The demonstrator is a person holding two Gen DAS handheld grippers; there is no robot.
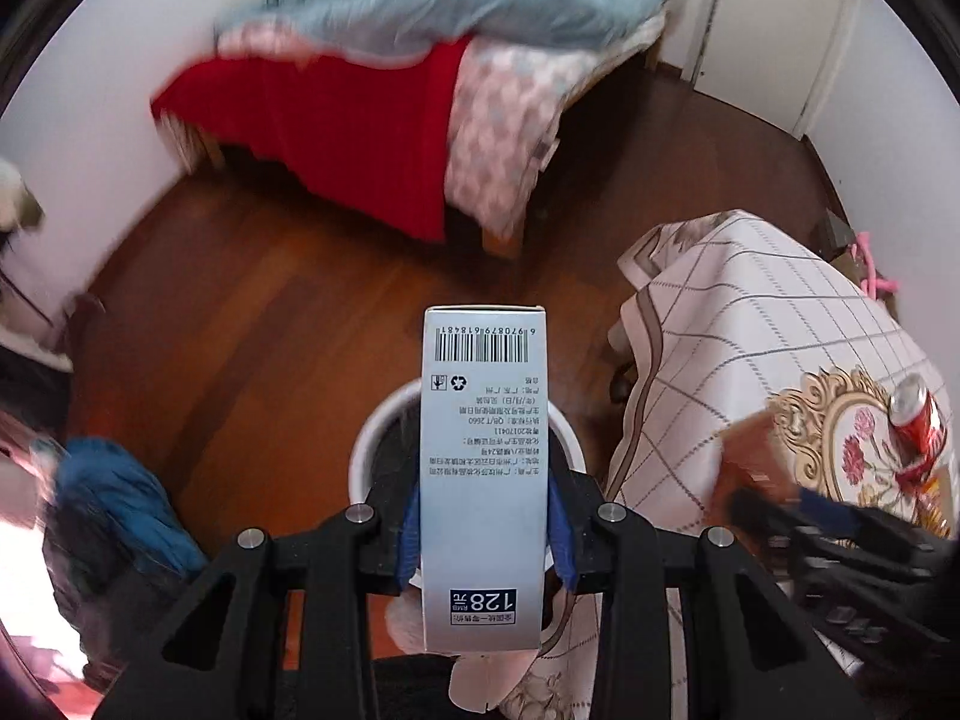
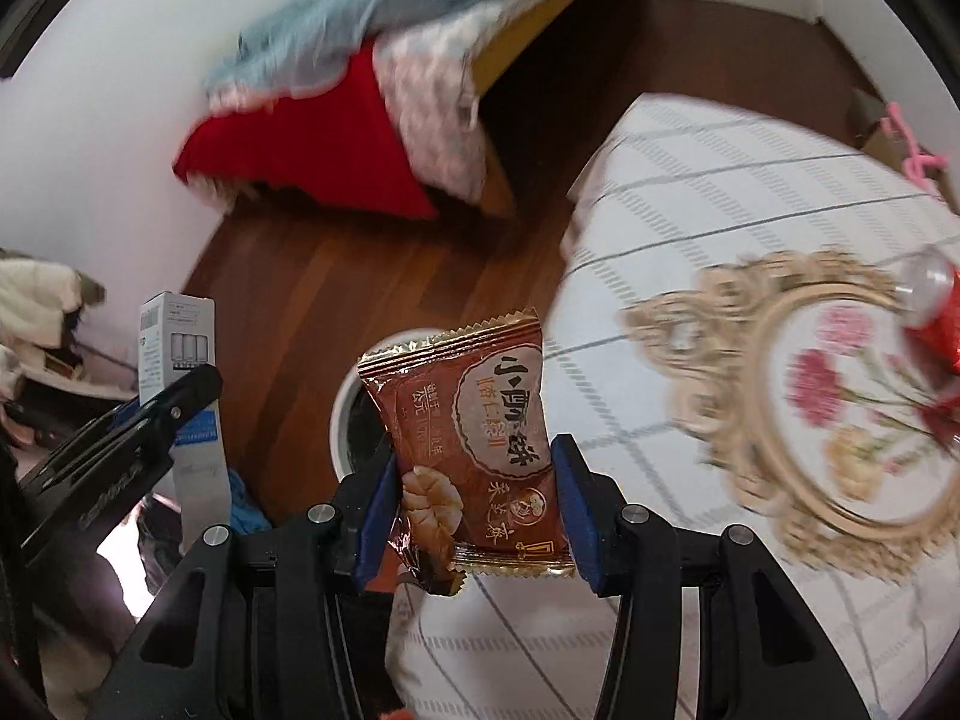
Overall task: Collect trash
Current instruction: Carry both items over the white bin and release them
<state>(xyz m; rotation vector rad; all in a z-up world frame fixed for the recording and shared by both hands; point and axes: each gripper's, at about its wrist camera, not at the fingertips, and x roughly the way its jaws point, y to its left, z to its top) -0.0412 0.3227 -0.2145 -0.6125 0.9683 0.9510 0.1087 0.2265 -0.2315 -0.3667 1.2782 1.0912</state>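
Observation:
My left gripper (image 1: 483, 534) is shut on a tall silver-white carton box (image 1: 483, 450) with a barcode, held above a white trash bin (image 1: 384, 438) on the wooden floor. The box also shows in the right wrist view (image 2: 174, 348) with the left gripper (image 2: 180, 408) on it. My right gripper (image 2: 477, 516) is shut on a brown snack wrapper (image 2: 474, 438), held above the table's edge with the bin (image 2: 345, 414) below and behind it. A red soda can (image 1: 915, 420) lies on the table; it also shows in the right wrist view (image 2: 936, 312).
A table with a checked floral cloth (image 1: 750, 324) stands at the right. A bed with red, pink and blue covers (image 1: 372, 120) is at the back. Blue clothing (image 1: 120, 510) lies on the floor at left. A door (image 1: 774, 18) is at back right.

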